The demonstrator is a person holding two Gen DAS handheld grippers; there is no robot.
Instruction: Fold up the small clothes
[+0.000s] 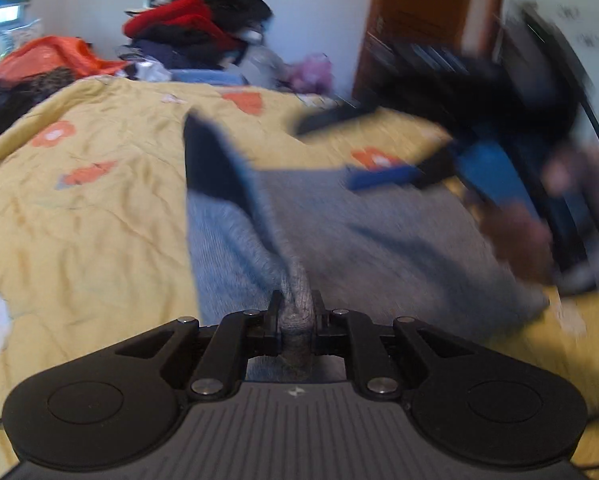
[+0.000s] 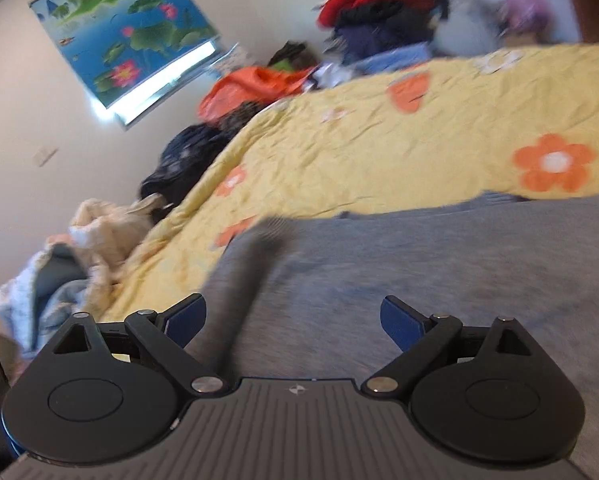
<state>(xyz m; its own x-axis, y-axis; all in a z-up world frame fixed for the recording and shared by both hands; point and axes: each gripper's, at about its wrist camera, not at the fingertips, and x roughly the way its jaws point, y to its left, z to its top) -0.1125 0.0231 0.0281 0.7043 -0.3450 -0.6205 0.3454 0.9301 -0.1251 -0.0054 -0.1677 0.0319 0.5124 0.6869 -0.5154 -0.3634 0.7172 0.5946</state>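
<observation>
Now left gripper (image 1: 295,312) pinches grey garment (image 1: 359,232), stretched rightward.

This is a home bedroom. A yellow flowered quilt (image 2: 379,152) covers the bed. Clothes (image 1: 195,28) are heaped against the wall.

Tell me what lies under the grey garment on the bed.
The grey garment lies on a yellow flowered bedspread, which shows all around it. The part directly beneath is covered, so anything there cannot be seen.
</observation>
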